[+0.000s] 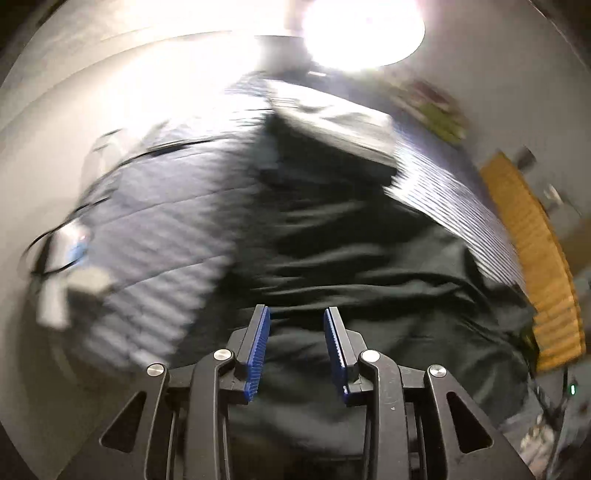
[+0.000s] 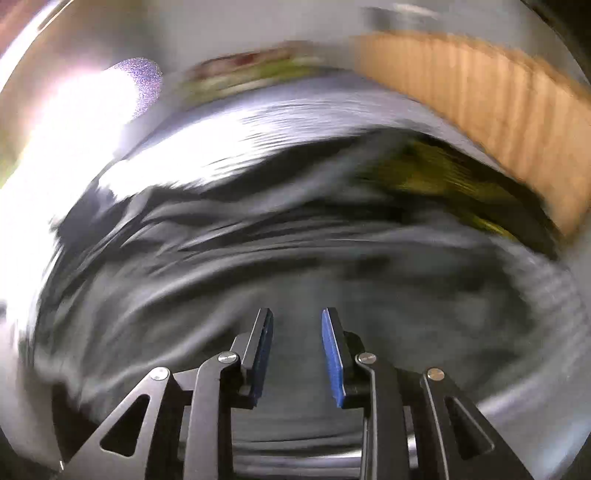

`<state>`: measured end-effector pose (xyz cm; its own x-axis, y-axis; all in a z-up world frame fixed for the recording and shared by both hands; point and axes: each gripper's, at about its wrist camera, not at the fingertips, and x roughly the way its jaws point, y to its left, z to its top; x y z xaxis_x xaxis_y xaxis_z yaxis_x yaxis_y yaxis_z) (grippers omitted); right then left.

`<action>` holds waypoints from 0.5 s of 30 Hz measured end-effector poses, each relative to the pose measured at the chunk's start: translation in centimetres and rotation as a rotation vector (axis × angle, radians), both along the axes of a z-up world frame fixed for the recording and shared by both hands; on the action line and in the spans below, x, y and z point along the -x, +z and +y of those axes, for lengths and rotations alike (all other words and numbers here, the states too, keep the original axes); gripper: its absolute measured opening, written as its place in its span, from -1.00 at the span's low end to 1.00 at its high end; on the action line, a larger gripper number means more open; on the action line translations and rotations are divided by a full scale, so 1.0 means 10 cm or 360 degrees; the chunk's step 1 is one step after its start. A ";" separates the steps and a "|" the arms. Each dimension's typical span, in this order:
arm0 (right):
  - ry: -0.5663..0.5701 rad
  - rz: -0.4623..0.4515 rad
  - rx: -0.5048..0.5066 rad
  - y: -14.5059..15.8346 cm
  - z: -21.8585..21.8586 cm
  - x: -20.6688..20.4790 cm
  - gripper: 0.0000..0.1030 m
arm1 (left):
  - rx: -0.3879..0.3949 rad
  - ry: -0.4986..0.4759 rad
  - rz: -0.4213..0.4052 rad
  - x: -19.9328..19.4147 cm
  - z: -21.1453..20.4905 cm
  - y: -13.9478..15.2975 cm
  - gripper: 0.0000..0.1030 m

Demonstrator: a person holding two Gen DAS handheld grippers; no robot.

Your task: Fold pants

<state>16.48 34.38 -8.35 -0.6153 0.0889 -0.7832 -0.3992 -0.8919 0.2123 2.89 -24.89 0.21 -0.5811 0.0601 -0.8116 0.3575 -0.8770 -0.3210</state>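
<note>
1. Over a striped bed cover [image 1: 155, 206], the left hand-held gripper [image 1: 297, 314] hangs with its blue-padded jaws parted and nothing between them.
2. Straight ahead of it lie the dark pants [image 1: 332, 229], spread in wrinkled folds across the striped cover and running from the near edge of the view up toward a bright light [image 1: 364, 31] at the top.
3. Everything in this left wrist view is smeared with blur, so fine detail on the fabric is lost.
4. On the right edge there is an orange-brown ribbed panel [image 1: 535, 258], standing beside the cover; what it belongs to, I cannot tell.
5. On the far left a pale object with a dark cable [image 1: 59, 240] sits at the cover's edge, too blurred to name.
6. Switch to the right wrist view: the right hand-held gripper [image 2: 297, 314] is also spread apart, pads clear, gripping nothing.
7. The pants [image 2: 258, 258] fill the middle of this picture in grey-black rumpled waves, lying under and ahead of the fingers; whether the pads touch the cloth I cannot tell.
8. Beyond them the striped cover [image 2: 258, 122] shines under glare.
9. The same orange-brown panel [image 2: 480, 96] curves across the upper right.
10. A yellow-green patch [image 2: 436, 173] shows near the far right of the pants, too blurred to identify.
</note>
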 end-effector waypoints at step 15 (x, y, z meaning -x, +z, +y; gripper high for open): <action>-0.0249 0.0227 0.0174 0.42 1.39 0.65 -0.08 | -0.0018 -0.0734 0.0036 1.97 2.41 -0.07 0.06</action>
